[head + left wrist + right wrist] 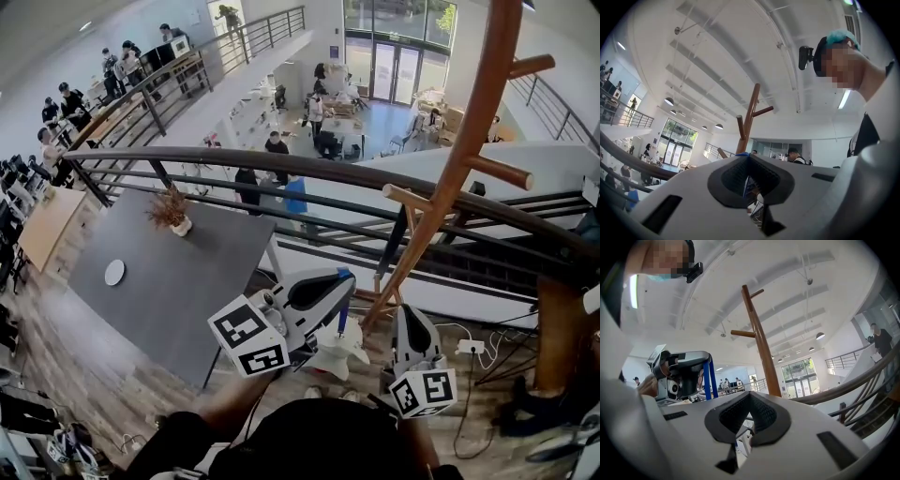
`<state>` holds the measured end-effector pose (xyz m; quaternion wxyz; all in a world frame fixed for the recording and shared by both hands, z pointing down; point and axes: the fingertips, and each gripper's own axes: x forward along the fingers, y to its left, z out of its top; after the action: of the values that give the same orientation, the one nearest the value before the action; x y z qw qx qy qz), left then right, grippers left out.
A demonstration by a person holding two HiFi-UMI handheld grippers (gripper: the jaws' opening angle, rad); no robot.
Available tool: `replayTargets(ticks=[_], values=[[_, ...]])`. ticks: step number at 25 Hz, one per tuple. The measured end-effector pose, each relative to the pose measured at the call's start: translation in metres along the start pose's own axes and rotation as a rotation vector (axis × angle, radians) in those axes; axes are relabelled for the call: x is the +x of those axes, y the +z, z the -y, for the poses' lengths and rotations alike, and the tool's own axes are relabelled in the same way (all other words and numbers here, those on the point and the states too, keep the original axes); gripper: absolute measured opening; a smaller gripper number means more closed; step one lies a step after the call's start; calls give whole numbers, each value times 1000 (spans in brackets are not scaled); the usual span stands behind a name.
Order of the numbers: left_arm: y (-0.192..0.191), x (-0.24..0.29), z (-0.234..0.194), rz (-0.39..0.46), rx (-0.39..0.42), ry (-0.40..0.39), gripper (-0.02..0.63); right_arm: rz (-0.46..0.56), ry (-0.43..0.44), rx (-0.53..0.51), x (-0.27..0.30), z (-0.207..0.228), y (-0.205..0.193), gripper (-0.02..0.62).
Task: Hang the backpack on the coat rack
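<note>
Far left, a dark table (178,281) is seen down on the floor below, with a potted plant (173,214) near its far edge and a white disc (114,272) set apart from it, nearer the left edge. A curved railing (281,167) sweeps across the whole head view.

Now the left gripper (344,278): it is raised at centre, marker cube toward the camera. Its jaws are clenched, tips pressed together, and a sliver of blue is caught right at the tips. That is a blue strap (342,317), nipped in the claw and hanging straight down from it. In the right gripper view it is seen as two parallel blue bands. The body of the backpack cannot be picked out in any view.

The right gripper (411,311) is held lower and just to the right. Its jaws are closed tip to tip, with nothing caught between them.

Furthest right, the wooden coat rack (461,155) rises by the railing. Its foot is seen between the two grippers and its pegs (502,172) jut out well above them.
</note>
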<state>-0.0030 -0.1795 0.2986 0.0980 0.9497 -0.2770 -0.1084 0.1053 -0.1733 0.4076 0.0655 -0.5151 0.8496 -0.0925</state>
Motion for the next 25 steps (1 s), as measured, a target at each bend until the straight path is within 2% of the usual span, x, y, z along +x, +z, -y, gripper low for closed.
replayTargets(ticks=[12,25], values=[[42,27,2,8,39,-75,14,1,17,5,7,4,1,12],[83,54,13,-46,51,-153,14,3,22,16,13,14,3,12]])
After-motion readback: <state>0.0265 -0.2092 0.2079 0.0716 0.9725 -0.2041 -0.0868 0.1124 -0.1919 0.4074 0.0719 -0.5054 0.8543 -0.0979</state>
